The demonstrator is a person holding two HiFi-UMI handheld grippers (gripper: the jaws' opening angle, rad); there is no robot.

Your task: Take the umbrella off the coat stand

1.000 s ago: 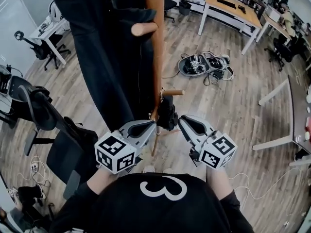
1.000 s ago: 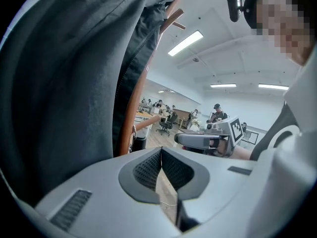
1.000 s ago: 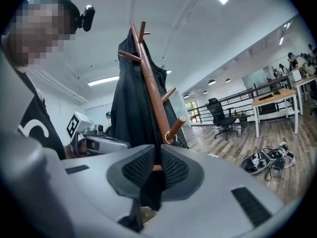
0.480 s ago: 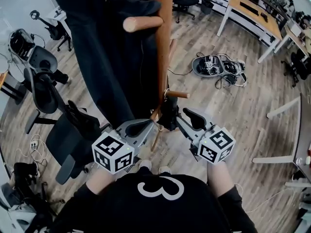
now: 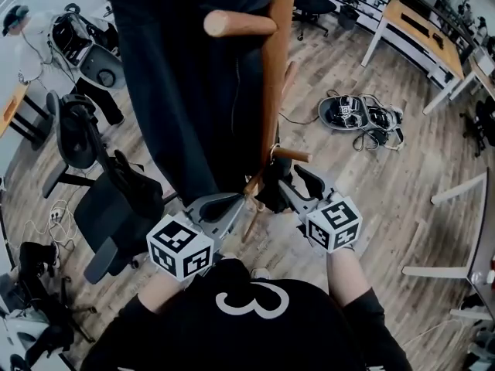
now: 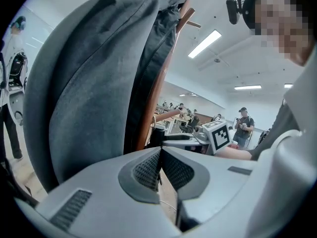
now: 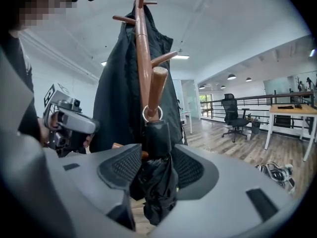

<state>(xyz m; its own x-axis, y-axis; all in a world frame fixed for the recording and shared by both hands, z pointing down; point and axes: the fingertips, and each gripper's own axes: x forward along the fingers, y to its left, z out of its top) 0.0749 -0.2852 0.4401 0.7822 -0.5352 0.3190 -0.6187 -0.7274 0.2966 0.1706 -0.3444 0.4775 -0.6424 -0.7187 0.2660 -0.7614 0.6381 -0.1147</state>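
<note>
A folded black umbrella (image 7: pixel 157 182) hangs by a metal ring (image 7: pixel 152 114) from a low peg (image 7: pixel 156 90) of the wooden coat stand (image 5: pixel 274 76). In the head view the umbrella (image 5: pixel 271 190) shows just below that peg. My right gripper (image 7: pixel 157 155) has just been opening its jaws. They stand wide on either side of the umbrella's upper part, and I see no squeeze on it. My left gripper (image 5: pixel 238 201) is shut with nothing between its pads (image 6: pixel 148 167). It sits just left of the pole's lower part, beside a dark coat (image 6: pixel 84 98).
The dark coat (image 5: pixel 186 91) drapes the stand's left side. Black office chairs (image 5: pixel 116 215) stand to the left. A bundle of gear and cables (image 5: pixel 360 114) lies on the wood floor at right, with desks (image 5: pixel 418 29) beyond. A person (image 6: pixel 242 125) stands far off.
The right gripper has come in from the right and lower, and its jaws have opened around the umbrella. The left gripper has sunk a little beside the pole.
</note>
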